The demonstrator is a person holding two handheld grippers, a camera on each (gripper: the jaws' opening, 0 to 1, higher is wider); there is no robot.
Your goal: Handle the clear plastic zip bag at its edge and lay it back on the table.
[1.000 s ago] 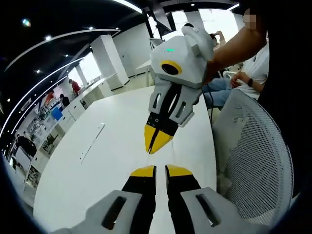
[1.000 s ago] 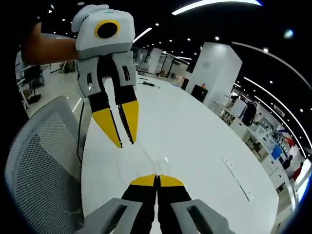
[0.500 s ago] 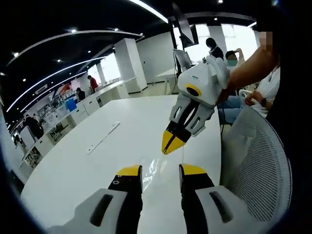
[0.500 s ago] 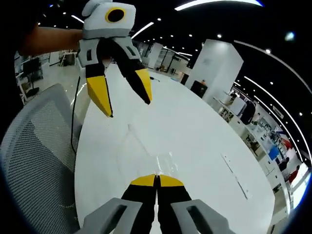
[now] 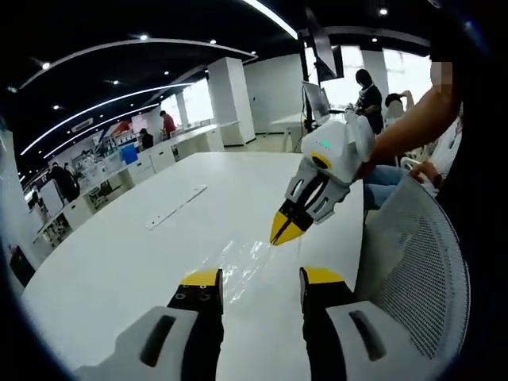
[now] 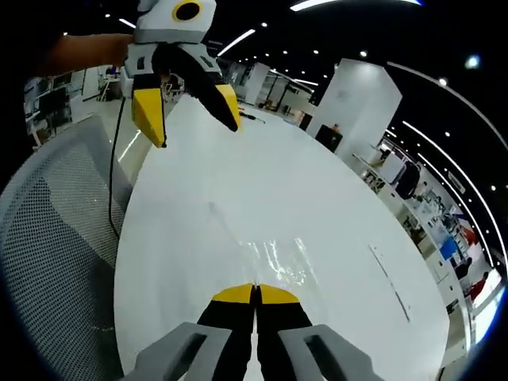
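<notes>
The clear zip bag (image 5: 240, 263) lies mostly flat on the white table (image 5: 111, 270), glinting. In the left gripper view my left gripper (image 5: 262, 278) stands open just short of the bag, with nothing between its fingers. My right gripper (image 5: 284, 232) points down from the right, shut on the bag's far edge. In the right gripper view the right gripper (image 6: 255, 292) is shut at the near edge of the bag (image 6: 274, 255), and the left gripper (image 6: 189, 115) hangs open at the upper left, apart from the bag.
A grey mesh chair (image 5: 417, 262) stands against the table's edge, beside both hands (image 6: 55, 222). A long flat strip (image 5: 176, 208) lies farther along the table (image 6: 333, 198). People stand and sit in the background.
My left gripper has opened and drawn back from the bag. The bag, held up between both grippers before, has come down and spread on the table, with the right gripper still shut on it.
</notes>
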